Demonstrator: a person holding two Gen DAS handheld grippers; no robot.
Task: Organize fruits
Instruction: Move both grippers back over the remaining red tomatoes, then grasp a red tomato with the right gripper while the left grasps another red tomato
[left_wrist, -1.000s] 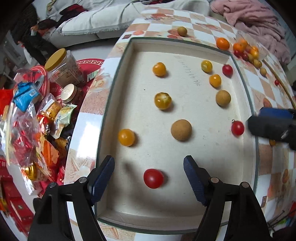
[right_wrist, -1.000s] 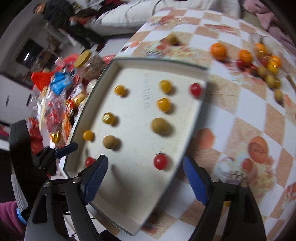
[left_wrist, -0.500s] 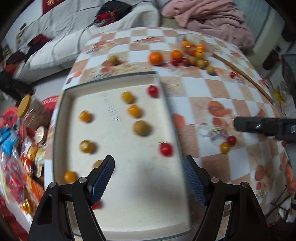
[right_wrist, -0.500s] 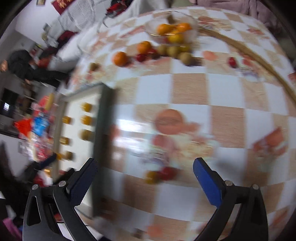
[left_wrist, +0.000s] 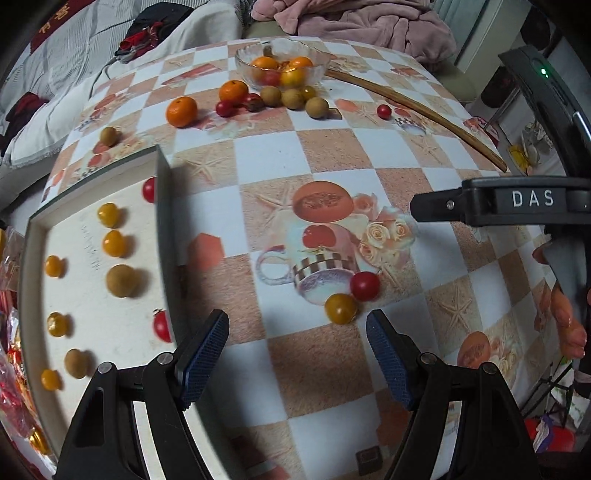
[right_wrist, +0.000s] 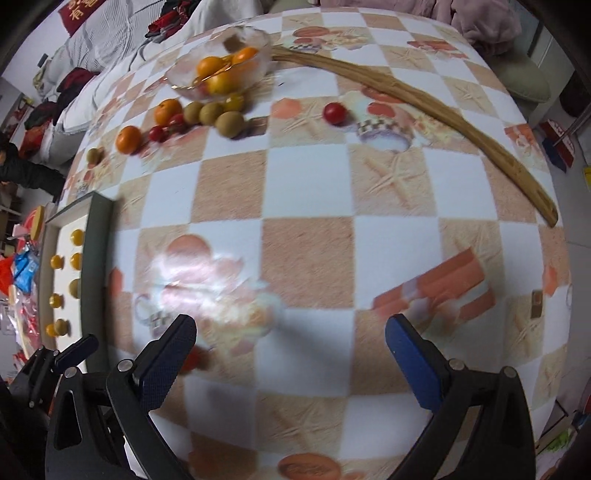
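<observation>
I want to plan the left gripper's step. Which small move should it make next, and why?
Probably ease the left gripper forward and down around the yellow tomato. Its jaws are open and empty, and that tomato lies on the tablecloth just ahead of them, touching the red tomato, outside the tray where sorted fruits sit in rows.

Between the spread fingers of the left gripper (left_wrist: 297, 354) only bare tablecloth (left_wrist: 317, 373) is found. Just ahead of it, slightly right, the way is blocked by a yellow tomato (left_wrist: 340, 308) touching a red tomato (left_wrist: 365, 285). To its left the passage is bounded by the raised tray rim (left_wrist: 168, 236); further right the other gripper's arm (left_wrist: 495, 201) is held across the space. Ahead of the right gripper (right_wrist: 291, 343) a wide stretch of cloth is left free up to a lone red tomato (right_wrist: 335, 112), a fruit cluster (right_wrist: 214, 112) and a long wooden stick (right_wrist: 424, 99).
</observation>
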